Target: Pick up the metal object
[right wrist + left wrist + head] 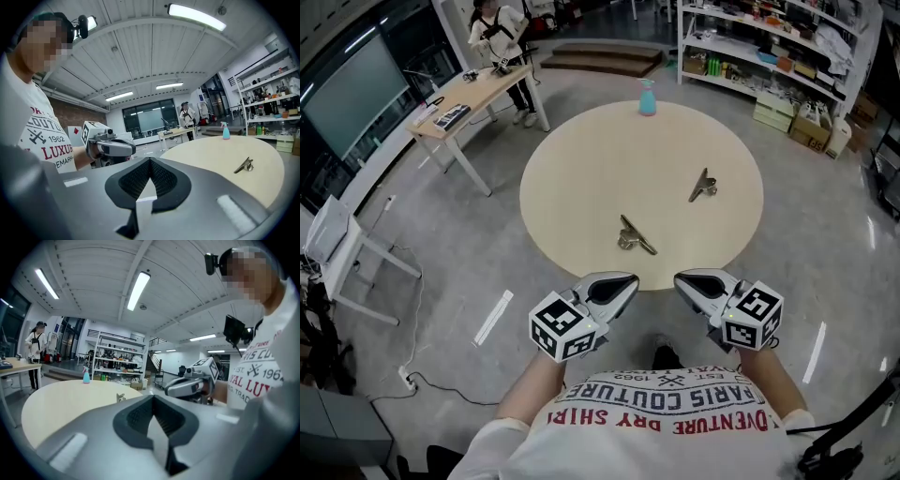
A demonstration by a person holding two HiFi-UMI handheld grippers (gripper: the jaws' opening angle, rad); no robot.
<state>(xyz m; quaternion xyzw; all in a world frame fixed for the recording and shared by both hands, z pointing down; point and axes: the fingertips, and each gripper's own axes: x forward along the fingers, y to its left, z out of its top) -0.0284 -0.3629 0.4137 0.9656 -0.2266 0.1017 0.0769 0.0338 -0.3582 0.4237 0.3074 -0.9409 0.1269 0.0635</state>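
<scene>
Standing on grey floor, the round table (581, 159) bears one metal object (635, 236) by its near edge, a second clip (703, 186) farther right, and a spray bottle (648, 97) at the far rim. The left gripper (628, 279) and right gripper (681, 279) hover near it, jaws closed, empty.

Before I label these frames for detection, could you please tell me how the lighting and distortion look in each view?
Head view: even light, with the round table, near metal clip and far metal clip all sharp. Left gripper view: strong fisheye bend, dark corners, glaring strip light. Right gripper view: same bend and dark corners, bright ceiling lamp at the top.
</scene>
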